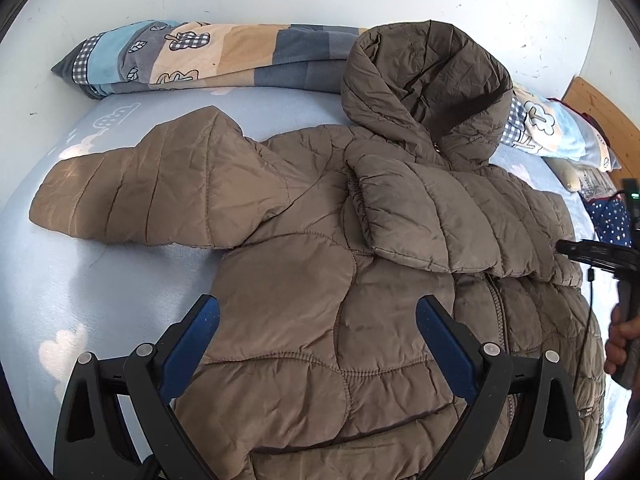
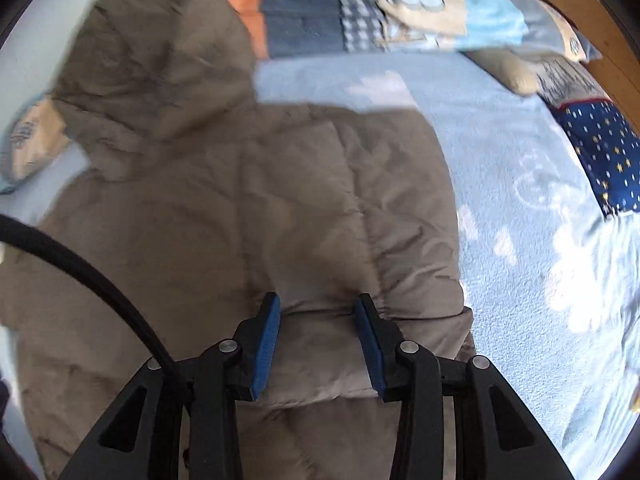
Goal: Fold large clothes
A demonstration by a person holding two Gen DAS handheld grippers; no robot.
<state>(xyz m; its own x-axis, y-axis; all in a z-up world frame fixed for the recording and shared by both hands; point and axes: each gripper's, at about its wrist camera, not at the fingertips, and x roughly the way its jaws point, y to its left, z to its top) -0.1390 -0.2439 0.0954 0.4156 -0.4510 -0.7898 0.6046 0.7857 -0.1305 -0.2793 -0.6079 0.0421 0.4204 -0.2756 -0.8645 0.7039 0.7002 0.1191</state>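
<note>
A brown quilted hooded jacket (image 1: 320, 264) lies front-up on a light blue bed. Its left sleeve (image 1: 132, 196) stretches out to the left. Its right sleeve (image 1: 432, 216) is folded across the chest. The hood (image 1: 424, 80) stands up at the far end. My left gripper (image 1: 318, 320) is wide open and empty above the jacket's lower body. My right gripper (image 2: 318, 320) is open, its blue pads either side of a puffed fold of the jacket (image 2: 248, 200) at its right edge. The right gripper also shows in the left wrist view (image 1: 600, 258), held by a hand.
A rolled patchwork blanket (image 1: 200, 60) lies along the white wall behind the jacket. Pillows (image 2: 600, 148) and a wooden headboard (image 2: 592, 12) are at the right. The blue sheet (image 2: 520, 240) lies bare right of the jacket. A black cable (image 2: 88, 272) crosses the right wrist view.
</note>
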